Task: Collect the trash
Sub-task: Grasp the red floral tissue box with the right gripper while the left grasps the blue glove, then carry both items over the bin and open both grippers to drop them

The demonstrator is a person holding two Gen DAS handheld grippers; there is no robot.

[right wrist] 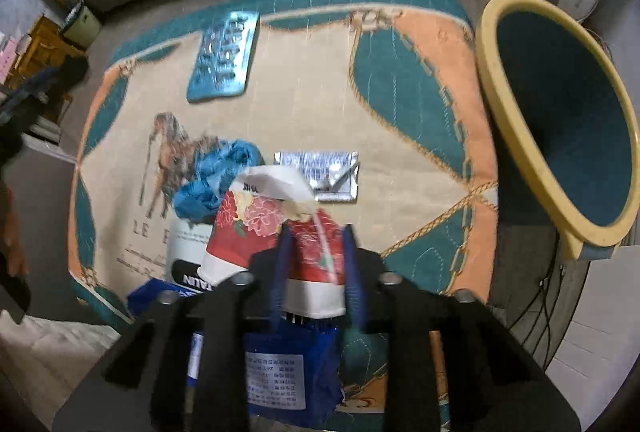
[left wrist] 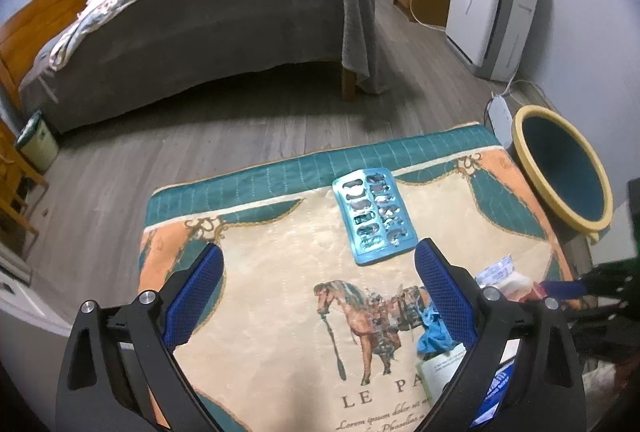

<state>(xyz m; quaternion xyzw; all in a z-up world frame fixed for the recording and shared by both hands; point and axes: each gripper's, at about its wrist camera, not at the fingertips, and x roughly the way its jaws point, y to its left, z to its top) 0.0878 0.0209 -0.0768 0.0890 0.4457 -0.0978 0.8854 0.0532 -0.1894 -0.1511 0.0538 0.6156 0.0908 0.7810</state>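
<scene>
Between the right gripper (right wrist: 316, 252)'s blue fingers sits a crumpled paper cup (right wrist: 276, 228), red with flowers and a white rim, pinched across its flattened body; whether it is off the tablecloth (right wrist: 400, 152) cannot be told. Ahead and to the right of this tool stands the yellow-rimmed bin (right wrist: 560, 120), its teal mouth tilted toward the camera, just beyond the table edge.

To do this step well, I judge the cup should be carried right and forward until it is fully over the bin's mouth before the fingers part, since a soft crushed cup can cling to a pad or catch the rim. Keep the squeeze steady on the way.

More trash waits near the tool: a blue crumpled glove (right wrist: 216, 176) ahead-left, a silver foil sachet (right wrist: 320, 172) straight ahead, a blister pack (right wrist: 226, 58) farther ahead-left, and a blue packet (right wrist: 288, 372) beneath the fingers.

Meanwhile the left gripper (left wrist: 320, 296) hangs over the cloth with its fingers spread wide and empty, the blister pack just ahead of its right finger.
</scene>
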